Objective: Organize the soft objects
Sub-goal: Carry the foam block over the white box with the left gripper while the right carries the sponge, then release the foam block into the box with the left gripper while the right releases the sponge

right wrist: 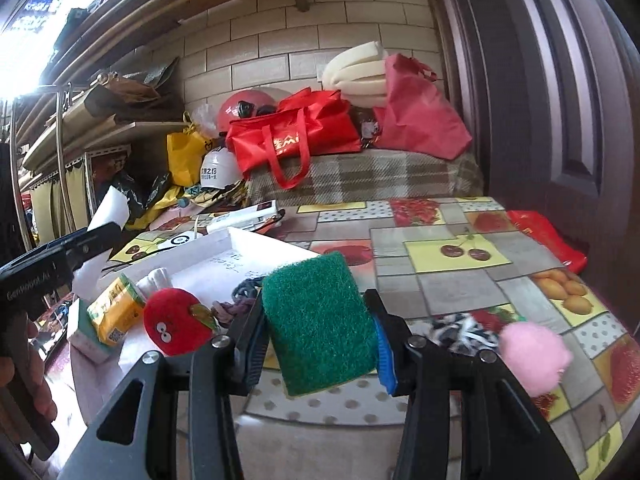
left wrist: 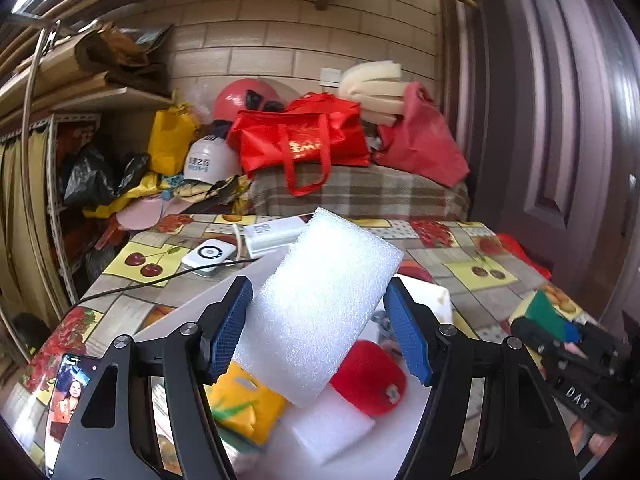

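Note:
My left gripper [left wrist: 318, 316] is shut on a white foam block [left wrist: 320, 304], held tilted above a white tray [left wrist: 432, 292]. In that tray lie a red plush apple [left wrist: 370, 378], a yellow tissue pack [left wrist: 246, 404] and a flat white foam piece [left wrist: 328, 428]. My right gripper [right wrist: 318, 338] is shut on a green scouring sponge [right wrist: 320, 320], raised over the table just right of the white tray [right wrist: 224, 240]. The red plush apple [right wrist: 176, 320], the yellow tissue pack [right wrist: 114, 312] and a knotted hair tie [right wrist: 236, 304] rest in the tray. On the table at the right sit a pink pompom [right wrist: 534, 354] and a black-and-white fabric piece [right wrist: 464, 332].
The table wears a fruit-print oilcloth [right wrist: 460, 256]. At its far side lie a white power bank [left wrist: 272, 232], a white charger [left wrist: 208, 256] and a black cable [left wrist: 160, 284]. A phone [left wrist: 68, 396] lies at the near left. Red bags [left wrist: 304, 140], helmets and shelves stand behind.

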